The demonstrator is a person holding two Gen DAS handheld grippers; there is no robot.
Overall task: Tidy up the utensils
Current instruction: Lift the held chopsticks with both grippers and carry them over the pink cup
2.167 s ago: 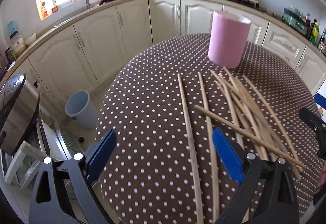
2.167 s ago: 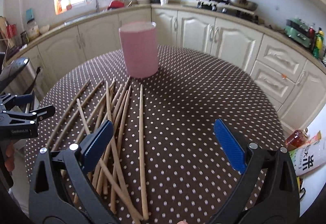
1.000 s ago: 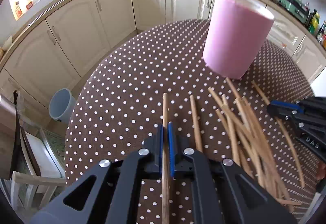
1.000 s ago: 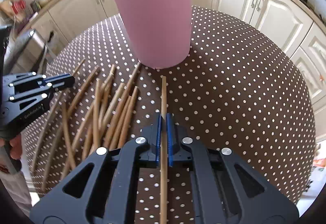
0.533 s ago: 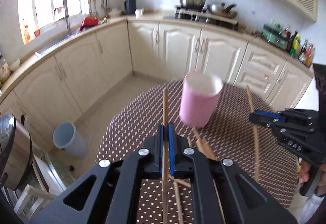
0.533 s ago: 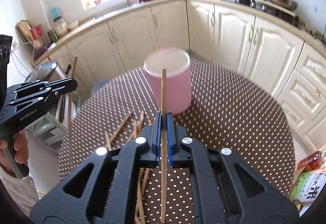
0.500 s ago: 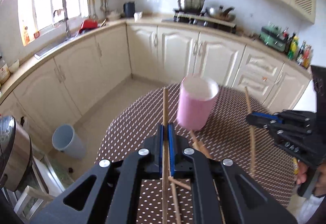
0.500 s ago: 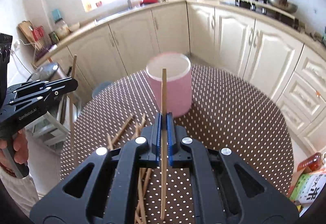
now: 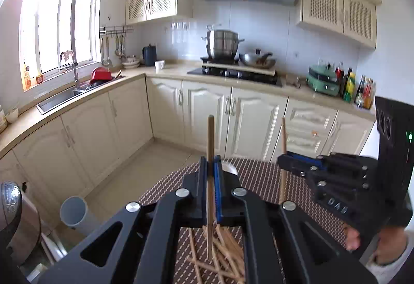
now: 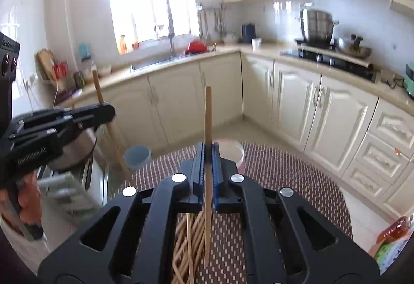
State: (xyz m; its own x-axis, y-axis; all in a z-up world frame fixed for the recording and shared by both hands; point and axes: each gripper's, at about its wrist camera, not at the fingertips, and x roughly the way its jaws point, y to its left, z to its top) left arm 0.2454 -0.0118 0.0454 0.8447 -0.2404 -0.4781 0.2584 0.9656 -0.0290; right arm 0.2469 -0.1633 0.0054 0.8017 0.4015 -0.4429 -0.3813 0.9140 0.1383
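My left gripper (image 9: 210, 172) is shut on a wooden chopstick (image 9: 210, 139) held upright, high above the table. My right gripper (image 10: 207, 162) is shut on another chopstick (image 10: 207, 113), also upright. Each gripper shows in the other's view: the right one (image 9: 283, 162) with its chopstick (image 9: 283, 136), the left one (image 10: 108, 110) with its chopstick (image 10: 98, 87). The pink cup (image 10: 233, 149) stands on the table just beyond my jaws, mostly hidden; its rim shows in the left wrist view (image 9: 229, 167). Several loose chopsticks (image 9: 222, 255) lie in a pile on the table below, also seen in the right wrist view (image 10: 189, 237).
The round table has a brown dotted cloth (image 10: 284, 180). Kitchen cabinets (image 9: 207, 113) and a counter curve around behind. A grey bin (image 9: 75, 214) stands on the floor at left, next to a metal cooker (image 9: 10, 206). A bottle and bag (image 10: 390, 234) lie at right.
Both grippers have risen and tilted up with their chopsticks, so the table and pink cup have dropped low in both views. The grippers stay shut.
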